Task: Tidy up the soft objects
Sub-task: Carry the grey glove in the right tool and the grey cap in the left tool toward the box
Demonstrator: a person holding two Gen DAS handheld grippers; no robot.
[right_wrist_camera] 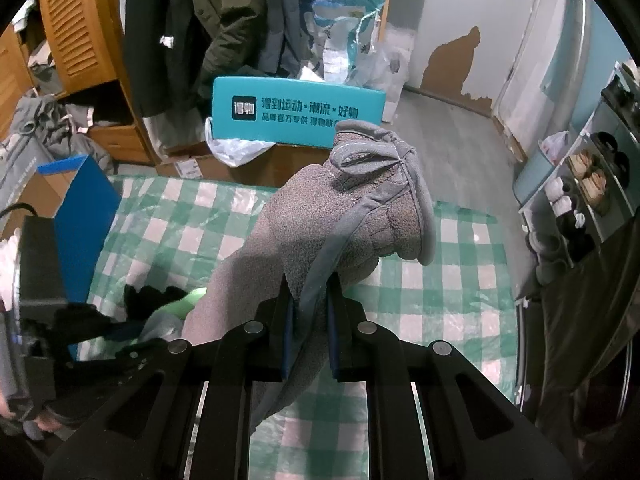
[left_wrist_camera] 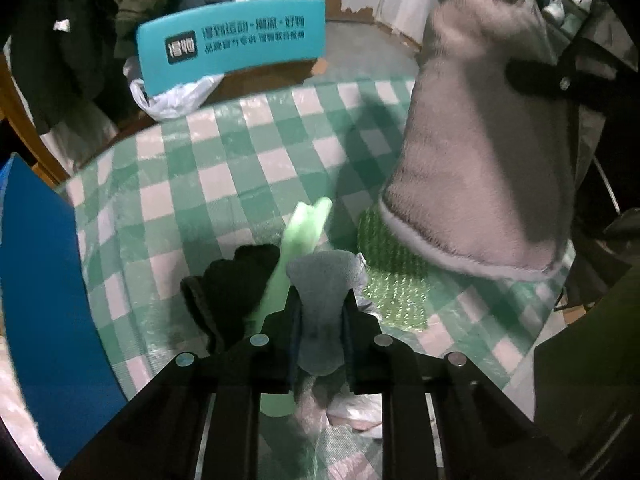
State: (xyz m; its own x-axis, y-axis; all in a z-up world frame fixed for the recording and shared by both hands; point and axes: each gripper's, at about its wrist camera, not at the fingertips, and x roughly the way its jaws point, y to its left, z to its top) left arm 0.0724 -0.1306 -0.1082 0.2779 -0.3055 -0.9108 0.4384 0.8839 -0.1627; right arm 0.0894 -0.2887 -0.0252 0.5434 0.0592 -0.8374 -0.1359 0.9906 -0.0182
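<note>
Left gripper (left_wrist_camera: pixel 322 292), low in its own wrist view, has its jaws pinched on a narrow grey piece of soft fabric (left_wrist_camera: pixel 322 312), probably a finger or strap of a glove; the cloth bulges above the pads and hangs limp below them. Right gripper (right_wrist_camera: pixel 310 308), seen in its own view, is clamped tight on a grey fleece glove (right_wrist_camera: pixel 340 216), gripping it across a flat part beside a seam band, with the cuff and a small bow flopping forward past the jaws. From the left view that same glove hangs as a broad grey drape at the right, lifted above the table. Just beyond the left jaws, a black glove (left_wrist_camera: pixel 236 280) lies crumpled on the table, touching a pale green strip (left_wrist_camera: pixel 298 240), with a green bubble-wrap patch (left_wrist_camera: pixel 394 280) beside it. All rest on a green and white checked tablecloth (left_wrist_camera: pixel 224 184) under clear plastic. A blue box (right_wrist_camera: pixel 86 216) stands at the table's left edge. Farther back sits a teal box (right_wrist_camera: pixel 296 112) with printed lettering, then hanging coats and a wooden cupboard. Fleece like this should be light, limp and compressible, unlikely to slip or suffer damage, but it will sag and swing. Holding near a seam or cuff edge, where layers are thicker, looks safest; a grip on one thin finger may let the rest dangle.
</note>
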